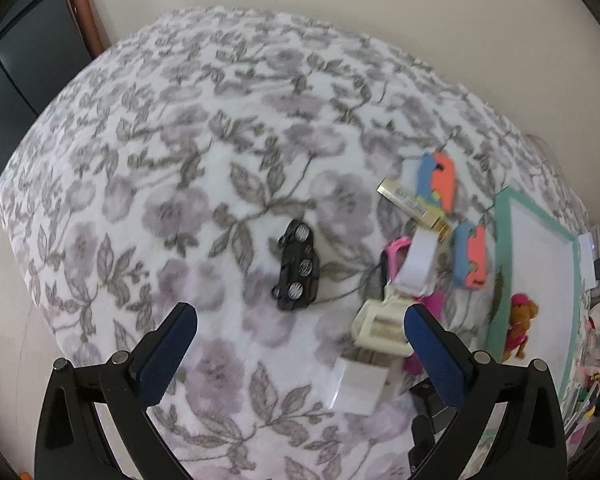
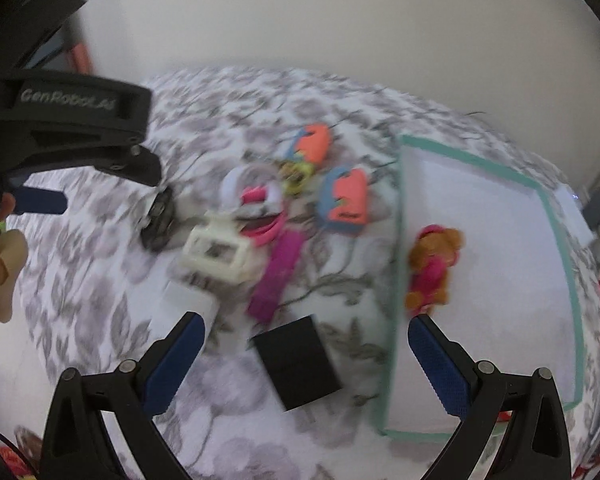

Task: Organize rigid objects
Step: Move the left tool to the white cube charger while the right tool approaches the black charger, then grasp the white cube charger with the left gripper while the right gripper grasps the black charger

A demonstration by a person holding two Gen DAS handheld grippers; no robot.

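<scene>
Surface: a fleecy blanket (image 1: pixel 172 184) printed with grey leaves and mauve flowers covers the bed I work over.
My left gripper (image 1: pixel 300 356): black plastic arms, blue textured pads, jaws spread wide with nothing between them but blanket.
My right gripper (image 2: pixel 306 364): same build, jaws apart; a black box (image 2: pixel 298 362) lies on the blanket below the gap, not touched by the pads.
Toy car (image 1: pixel 298 266): glossy black, lying on its side so three ridged silver wheels face up, just beyond my left pads.
Cream block (image 1: pixel 380 326): boxy, hollow, hard plastic frame, beside my left gripper's right pad.
Foam pieces (image 1: pixel 438 178): two flat jigsaw shapes, orange on blue, well apart from the car.
Gold bar (image 1: pixel 412 202): long, shiny, rectangular, touching one foam piece.
Tray (image 2: pixel 556 240): flat white rectangle with a mint-green border at the right; a soft brown and pink plush (image 2: pixel 432 268) lies on its near edge.
Sharpness: my right view is blurred.
</scene>
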